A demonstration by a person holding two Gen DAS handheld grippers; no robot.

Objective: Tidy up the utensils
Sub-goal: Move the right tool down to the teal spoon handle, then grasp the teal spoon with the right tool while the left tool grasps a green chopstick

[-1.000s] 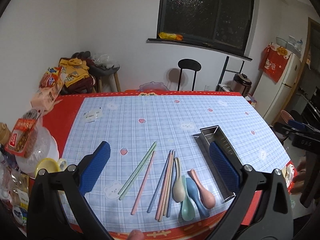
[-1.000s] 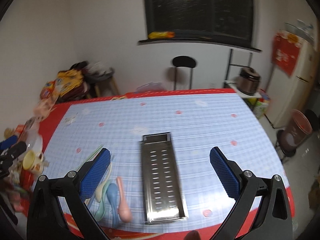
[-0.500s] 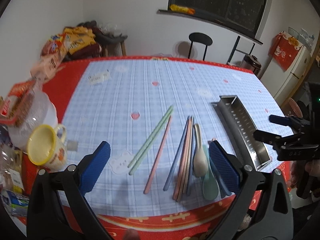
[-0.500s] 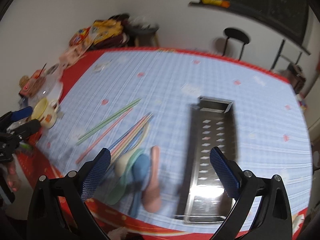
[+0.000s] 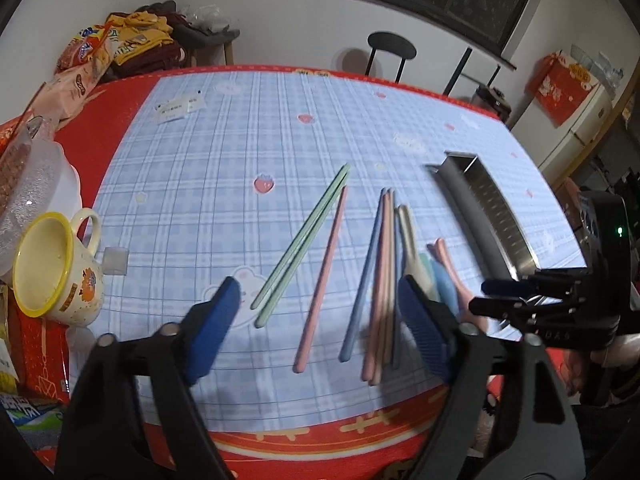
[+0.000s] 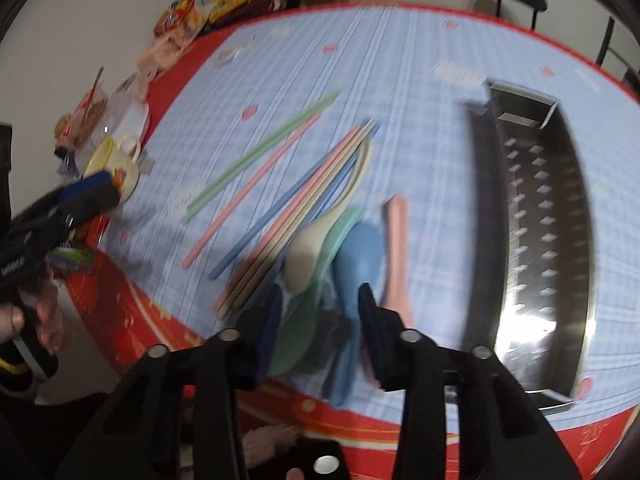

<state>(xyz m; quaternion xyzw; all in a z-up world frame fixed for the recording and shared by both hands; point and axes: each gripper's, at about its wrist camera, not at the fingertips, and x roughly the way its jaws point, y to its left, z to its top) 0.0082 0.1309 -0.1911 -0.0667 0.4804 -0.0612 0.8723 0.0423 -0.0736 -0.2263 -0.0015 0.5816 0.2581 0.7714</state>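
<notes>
Only right-wrist view shows blue spoon bowl — inside right gripper.

The right gripper, jaws just closing, straddles the green spoon and blue spoon.

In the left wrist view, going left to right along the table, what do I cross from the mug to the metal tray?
Yellow-rimmed mug → green chopstick pair → single pink chopstick → bundle of blue and pink chopsticks → overlapping spoons → metal tray.
</notes>
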